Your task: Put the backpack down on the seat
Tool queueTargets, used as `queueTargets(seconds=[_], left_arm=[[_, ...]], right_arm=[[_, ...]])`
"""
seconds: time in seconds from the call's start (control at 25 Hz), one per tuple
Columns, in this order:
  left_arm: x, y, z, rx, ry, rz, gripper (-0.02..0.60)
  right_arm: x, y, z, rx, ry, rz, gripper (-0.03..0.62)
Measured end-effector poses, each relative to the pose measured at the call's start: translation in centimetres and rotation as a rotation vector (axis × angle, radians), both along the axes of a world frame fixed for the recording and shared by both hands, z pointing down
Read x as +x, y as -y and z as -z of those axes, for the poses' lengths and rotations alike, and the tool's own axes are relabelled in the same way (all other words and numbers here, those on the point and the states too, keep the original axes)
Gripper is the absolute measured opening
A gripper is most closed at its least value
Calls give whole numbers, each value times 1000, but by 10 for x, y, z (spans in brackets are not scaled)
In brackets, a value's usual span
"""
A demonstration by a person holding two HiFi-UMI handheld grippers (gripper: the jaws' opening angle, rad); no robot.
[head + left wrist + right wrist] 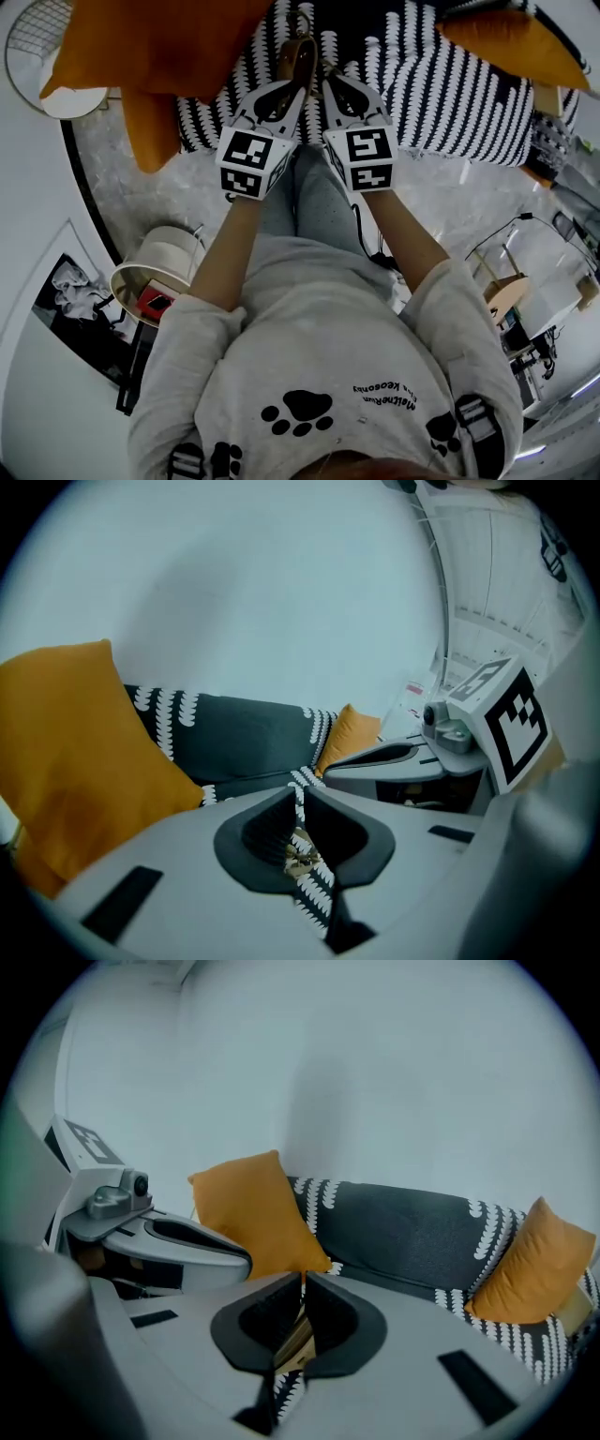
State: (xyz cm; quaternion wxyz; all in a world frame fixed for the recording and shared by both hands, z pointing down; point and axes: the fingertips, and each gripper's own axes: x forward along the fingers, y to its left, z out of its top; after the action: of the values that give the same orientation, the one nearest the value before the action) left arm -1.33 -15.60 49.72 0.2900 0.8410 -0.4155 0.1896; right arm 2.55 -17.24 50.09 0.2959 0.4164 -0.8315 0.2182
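A brown leather piece (298, 58) with a metal fitting lies on the black-and-white patterned sofa seat (441, 84); it looks like part of the backpack, whose body I cannot tell apart from the patterned cover. My left gripper (298, 86) and right gripper (328, 82) meet side by side at its near end. In the left gripper view the left gripper (302, 803) has its pads nearly together, with a brass fitting (300, 855) and a patterned strip between them. In the right gripper view the right gripper (303, 1288) is closed on a tan strap (296, 1340).
Orange cushions (141, 56) (516, 42) lie at both ends of the sofa. A round side table (155, 272) stands at my left on the grey floor. Desks and cables (511, 291) are at the right. A white wall (281, 592) rises behind the sofa.
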Motion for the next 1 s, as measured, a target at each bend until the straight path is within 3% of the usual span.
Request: queueTargets(seconds=[0.4, 1.0], left_arm=[[3, 1, 92, 80, 5, 19, 20], [5, -29, 225, 228, -22, 51, 20]], right_arm=[[8, -10, 91, 36, 58, 5, 32], [12, -43, 230, 181, 189, 7, 32]])
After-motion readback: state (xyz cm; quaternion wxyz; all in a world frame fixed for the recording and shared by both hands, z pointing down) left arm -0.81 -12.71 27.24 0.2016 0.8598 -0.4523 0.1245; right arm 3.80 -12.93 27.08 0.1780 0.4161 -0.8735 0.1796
